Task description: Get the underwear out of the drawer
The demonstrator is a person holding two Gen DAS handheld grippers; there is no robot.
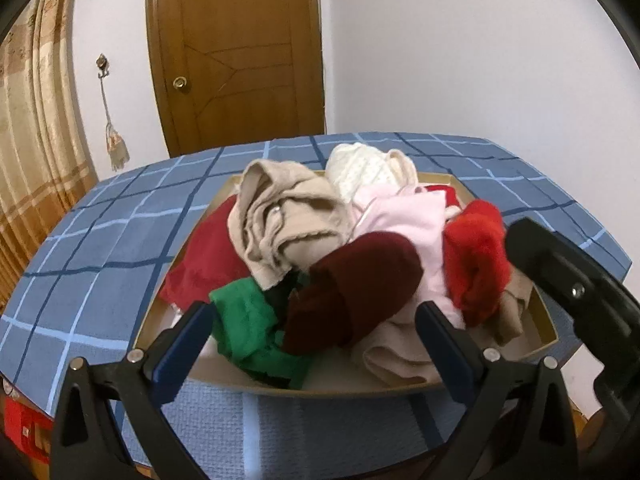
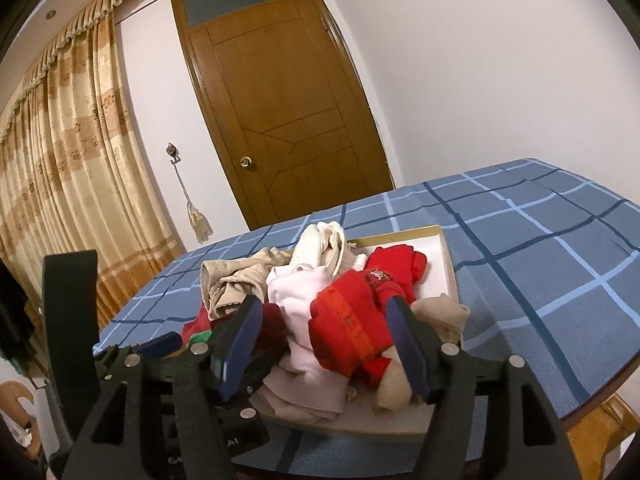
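Nearest the lens we see the left gripper (image 1: 312, 320), its blue-padded fingers (image 1: 182, 344) spread wide over the near rim of the drawer (image 1: 548, 322), with nothing pinched between them; a dark maroon piece (image 1: 352, 288) and a green piece (image 1: 248, 328) lie in the gap, and we cannot tell whether the pads brush them. In the right wrist view the right gripper (image 2: 320, 344) holds its fingers partly apart on either side of a bright red garment (image 2: 352, 324); the pads stand close against the cloth, yet we cannot tell whether they press on it. The underwear forms a loose heap filling the shallow, tan-walled drawer, which rests on the blue checked cloth (image 1: 100, 236) of a table. The drawer's long axis runs away from us toward the far wall, and the heap follows it: pink (image 1: 404, 216) and beige (image 1: 280, 216) pieces at the middle, a white piece (image 1: 360, 168) at the far end. The single garments are crumpled, so we can give them no clear direction. Beyond the table stand a brown wooden door (image 1: 236, 48), a white wall and, at the left, patterned curtains (image 1: 36, 128).
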